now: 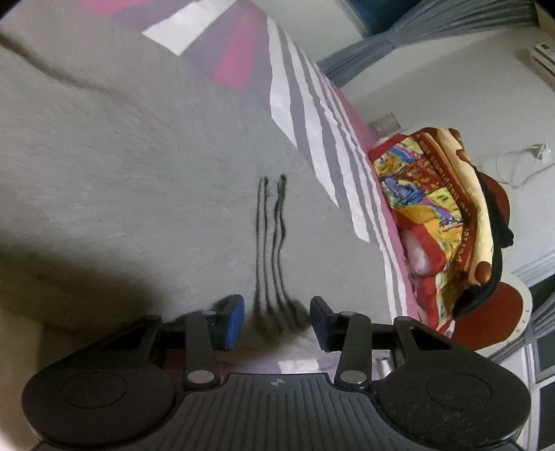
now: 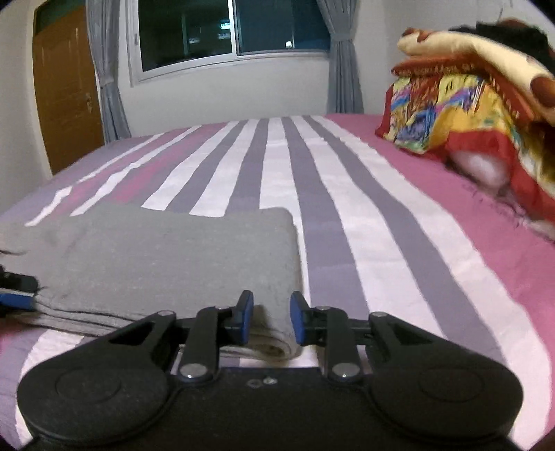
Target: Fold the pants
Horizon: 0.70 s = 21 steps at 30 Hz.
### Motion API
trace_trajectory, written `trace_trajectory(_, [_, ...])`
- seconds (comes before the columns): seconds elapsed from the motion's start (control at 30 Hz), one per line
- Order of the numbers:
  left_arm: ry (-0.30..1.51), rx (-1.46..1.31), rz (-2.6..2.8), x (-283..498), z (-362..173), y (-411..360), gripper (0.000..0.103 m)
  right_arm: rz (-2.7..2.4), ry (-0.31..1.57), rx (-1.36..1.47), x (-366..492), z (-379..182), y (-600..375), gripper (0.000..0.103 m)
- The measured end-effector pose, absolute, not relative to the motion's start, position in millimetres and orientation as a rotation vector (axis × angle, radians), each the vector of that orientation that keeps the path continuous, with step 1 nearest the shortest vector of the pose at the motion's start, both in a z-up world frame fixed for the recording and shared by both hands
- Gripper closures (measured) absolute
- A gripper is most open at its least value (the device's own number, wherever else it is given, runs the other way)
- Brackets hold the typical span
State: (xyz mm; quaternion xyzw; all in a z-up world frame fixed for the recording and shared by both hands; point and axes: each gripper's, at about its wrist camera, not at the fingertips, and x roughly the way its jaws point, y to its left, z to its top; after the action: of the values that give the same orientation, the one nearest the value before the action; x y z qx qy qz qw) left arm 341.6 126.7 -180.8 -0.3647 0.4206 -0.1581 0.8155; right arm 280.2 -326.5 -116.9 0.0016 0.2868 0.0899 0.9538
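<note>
Grey pants [image 2: 166, 263] lie folded into a flat rectangle on the striped bed [image 2: 347, 215]. My right gripper [image 2: 271, 321] is open, its jaws on either side of the near right corner of the folded pants. In the left wrist view the grey pants [image 1: 121, 180] fill most of the frame, with black drawstrings [image 1: 274, 243] lying on them. My left gripper [image 1: 276, 321] is open and low over the waist end where the drawstrings start. Its blue fingertip [image 2: 15, 300] shows at the left edge of the right wrist view, at the pants' near left edge.
A colourful folded blanket [image 2: 461, 104] and pillows sit on the pink side of the bed; the blanket also shows in the left wrist view [image 1: 440, 194]. A window [image 2: 229, 31] with grey curtains and a wooden door [image 2: 66, 90] stand behind the bed.
</note>
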Motion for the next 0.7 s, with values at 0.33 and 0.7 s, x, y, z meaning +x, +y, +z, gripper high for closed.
trace_trajectory(0.33, [0.784,-0.693,-0.376,345,-177,92,0.086,0.189,0.627,-0.012,289,-126,-321,0.079])
trace_trajectory(0.7, [0.731,-0.630,-0.345,327,-177,103,0.084,0.255,0.590,-0.109,284,-124,-315,0.077])
